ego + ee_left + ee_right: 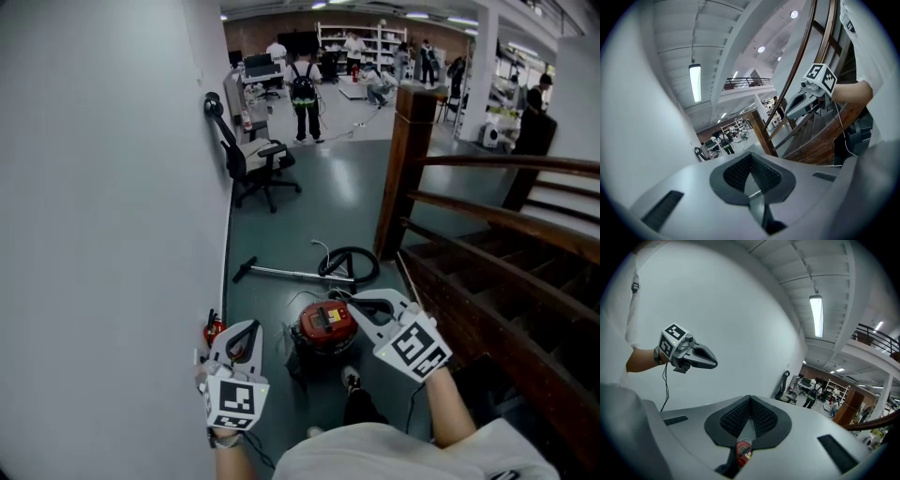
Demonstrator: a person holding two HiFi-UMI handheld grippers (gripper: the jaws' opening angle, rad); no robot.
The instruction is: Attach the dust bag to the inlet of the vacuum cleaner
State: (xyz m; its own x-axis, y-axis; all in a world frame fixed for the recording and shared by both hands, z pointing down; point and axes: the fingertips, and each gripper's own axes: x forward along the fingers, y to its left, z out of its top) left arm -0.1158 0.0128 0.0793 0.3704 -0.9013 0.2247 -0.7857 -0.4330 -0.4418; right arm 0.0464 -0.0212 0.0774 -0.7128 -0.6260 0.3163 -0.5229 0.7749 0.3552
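Vacuum cleaner [323, 326] between left hand-held gripper [251, 328] and right hand-held gripper [337, 298], both closed, empty

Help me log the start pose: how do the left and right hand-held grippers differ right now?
The left hand-held gripper is beside the white wall; the right hand-held gripper is over the red vacuum cleaner. The right one's own view shows that vacuum cleaner below its jaws; the left one's shows only floor. Both are shut and empty.
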